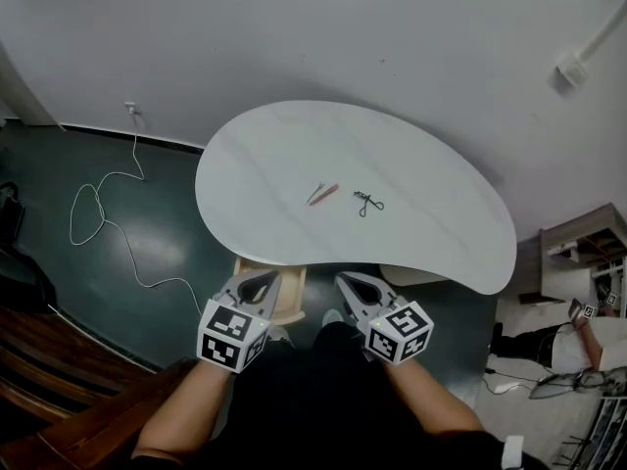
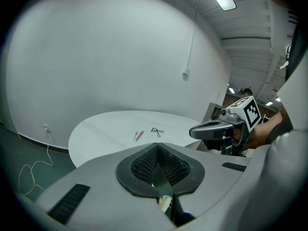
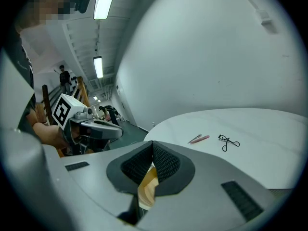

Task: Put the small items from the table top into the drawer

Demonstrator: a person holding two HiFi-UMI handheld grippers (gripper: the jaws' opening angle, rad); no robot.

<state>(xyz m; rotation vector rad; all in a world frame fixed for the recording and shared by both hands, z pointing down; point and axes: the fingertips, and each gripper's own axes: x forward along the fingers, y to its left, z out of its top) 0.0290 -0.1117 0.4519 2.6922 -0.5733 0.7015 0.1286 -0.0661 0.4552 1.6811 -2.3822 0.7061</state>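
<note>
Left gripper [image 1: 257, 284]: jaws closed, nothing held, short of the white table's [image 1: 431, 233] near edge; on the tabletop, well beyond both grippers, lie tweezers [image 1: 314, 193], a pink stick [image 1: 326, 194] just beside them, and a black eyelash curler [image 1: 367, 203] near; right gripper [image 1: 360, 284]: jaws closed, empty.

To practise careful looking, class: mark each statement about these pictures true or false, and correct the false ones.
1. The left gripper and right gripper are both shut and empty. True.
2. The table is square. False: its edge is rounded, bean-shaped.
3. In the head view, the eyelash curler lies right of the pink stick. True.
4. The left gripper rests on the table. False: it hangs short of the near edge.
5. A cable lies on the floor. True.
</note>
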